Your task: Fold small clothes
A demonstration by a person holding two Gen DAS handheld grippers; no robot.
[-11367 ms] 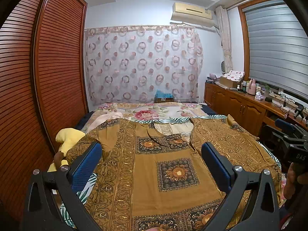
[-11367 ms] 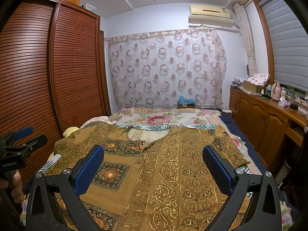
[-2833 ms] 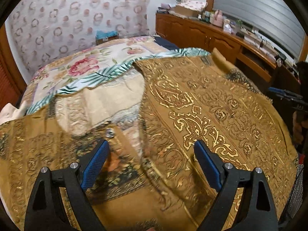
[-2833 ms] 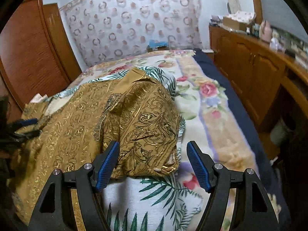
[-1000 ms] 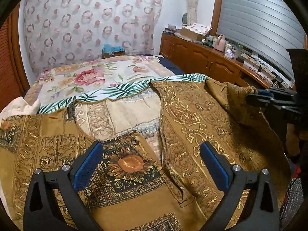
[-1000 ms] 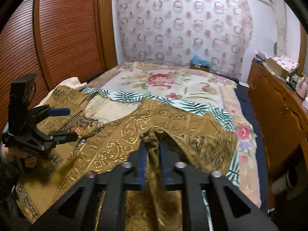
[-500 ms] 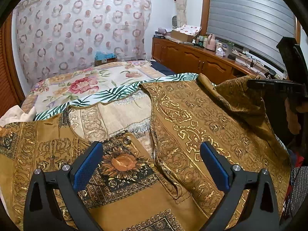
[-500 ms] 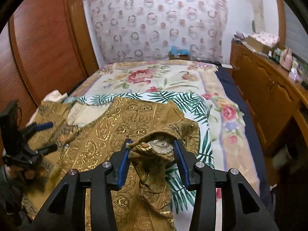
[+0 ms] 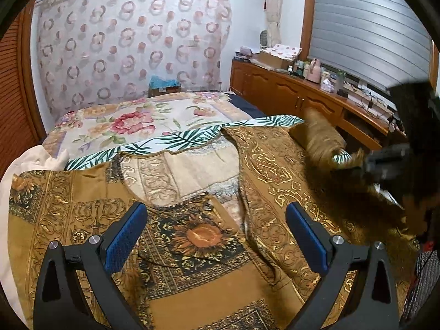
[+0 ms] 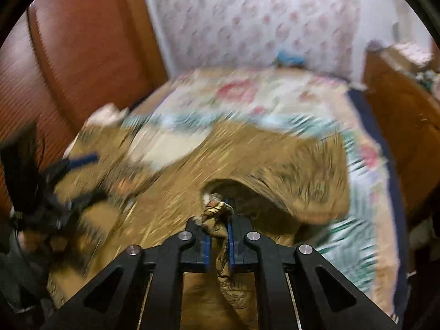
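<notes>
A brown and gold patterned shirt lies spread open on the bed, its pale lining showing at the collar. My left gripper is open and empty, hovering over the sunflower panel near the shirt's button. My right gripper is shut on a bunched fold of the shirt's right sleeve and holds it lifted over the shirt body. It shows blurred at the right edge of the left wrist view. The right wrist view is motion-blurred.
The bed has a floral and leaf-print cover. A wooden cabinet run with small items stands along the right. A slatted wooden wardrobe is on the left. A curtain hangs behind the bed.
My right gripper has closed on the sleeve and is swinging it leftward over the shirt; the view blurs. My left gripper stays open over the shirt front, almost still.
</notes>
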